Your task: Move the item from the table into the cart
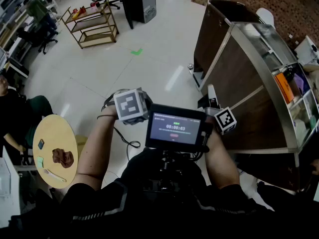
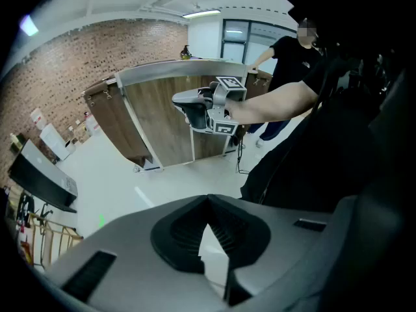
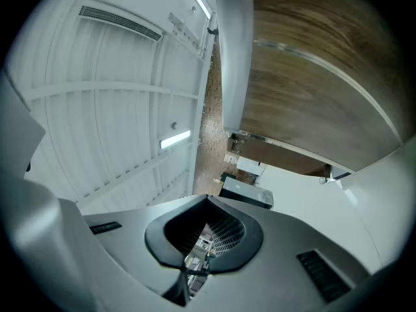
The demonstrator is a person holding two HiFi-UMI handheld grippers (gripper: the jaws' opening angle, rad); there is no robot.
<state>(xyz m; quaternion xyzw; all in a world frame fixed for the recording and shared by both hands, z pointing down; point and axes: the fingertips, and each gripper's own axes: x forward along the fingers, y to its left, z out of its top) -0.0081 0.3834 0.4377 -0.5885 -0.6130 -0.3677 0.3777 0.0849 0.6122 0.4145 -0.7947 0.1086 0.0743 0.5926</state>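
Observation:
A round wooden table (image 1: 50, 128) stands at the lower left of the head view. On it lie a brown crumpled item (image 1: 63, 157), a small blue item (image 1: 41, 144), a green item (image 1: 40, 161) and a long white item (image 1: 54, 175). A tiered wooden cart (image 1: 92, 21) stands far off at the upper left. My left gripper (image 1: 130, 105) and right gripper (image 1: 224, 119) are held up on either side of a small monitor (image 1: 174, 128), away from the table. In the left gripper view the jaws (image 2: 208, 200) meet, empty. The right gripper's jaws (image 3: 208, 200) are also shut and empty.
A tall curved wood-and-metal shelving unit (image 1: 249, 83) fills the right side, close to the right gripper. A seated person (image 1: 15, 113) is at the left, beside the table. A black cabinet (image 1: 137, 1) stands at the back. A green mark (image 1: 136, 51) lies on the pale floor.

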